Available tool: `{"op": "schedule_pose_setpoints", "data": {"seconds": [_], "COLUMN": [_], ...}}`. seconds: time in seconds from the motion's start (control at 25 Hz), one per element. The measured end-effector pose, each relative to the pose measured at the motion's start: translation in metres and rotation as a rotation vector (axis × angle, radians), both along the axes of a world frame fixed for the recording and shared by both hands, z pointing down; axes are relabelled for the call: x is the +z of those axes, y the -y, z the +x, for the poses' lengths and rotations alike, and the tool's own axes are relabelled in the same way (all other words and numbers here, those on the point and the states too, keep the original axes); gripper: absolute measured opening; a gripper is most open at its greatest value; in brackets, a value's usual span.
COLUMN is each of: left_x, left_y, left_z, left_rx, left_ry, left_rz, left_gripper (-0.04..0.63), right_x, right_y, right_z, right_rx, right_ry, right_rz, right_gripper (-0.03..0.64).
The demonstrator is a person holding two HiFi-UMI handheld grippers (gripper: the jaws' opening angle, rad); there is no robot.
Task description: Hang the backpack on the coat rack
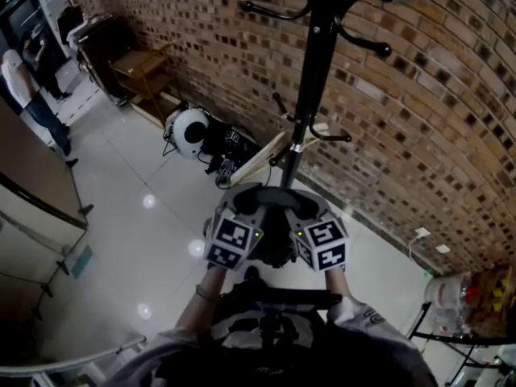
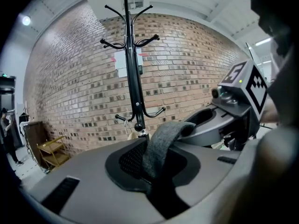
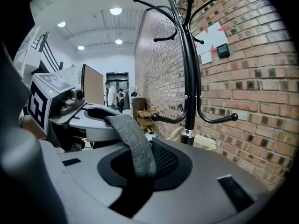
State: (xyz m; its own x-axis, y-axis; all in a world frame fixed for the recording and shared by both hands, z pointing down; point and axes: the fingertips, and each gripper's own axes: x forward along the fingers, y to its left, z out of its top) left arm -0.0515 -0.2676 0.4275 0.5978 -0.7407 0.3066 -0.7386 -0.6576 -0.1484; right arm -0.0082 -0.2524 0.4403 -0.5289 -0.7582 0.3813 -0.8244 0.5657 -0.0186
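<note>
Left gripper [image 1: 244, 200] and right gripper [image 1: 310, 206] each clamp the grey backpack strap [image 2: 163, 141] (jaws partly closed on it), holding the loop spread toward the coat rack [image 1: 310, 95] hooks.

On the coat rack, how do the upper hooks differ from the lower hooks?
The upper hooks crown the coat rack; the lower hooks sit far down it. The upper hooks are longer and more numerous; the lower hooks are short and few. Both are black, curve upward, end in knobs, and carry nothing.
</note>
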Motion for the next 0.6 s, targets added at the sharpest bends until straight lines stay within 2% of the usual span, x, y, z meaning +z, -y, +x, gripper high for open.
{"op": "schedule_pose_setpoints", "data": {"seconds": [0.28, 0.6], "left_x": [-0.002, 0.000], "left_y": [0.048, 0.087], "left_z": [-0.008, 0.001], "left_rx": [0.071, 0.151], "left_ry": [0.026, 0.030], "left_rz": [0.010, 0.005], "left_gripper": [0.078, 0.078], "right_x": [-0.002, -0.001], "right_y": [0.046, 0.079], "right_z": [-0.010, -0.001], "right_rx": [0.085, 0.145], "right_ry": [0.021, 0.008], "right_rz": [0.000, -0.001], "right_gripper": [0.083, 0.083]}}
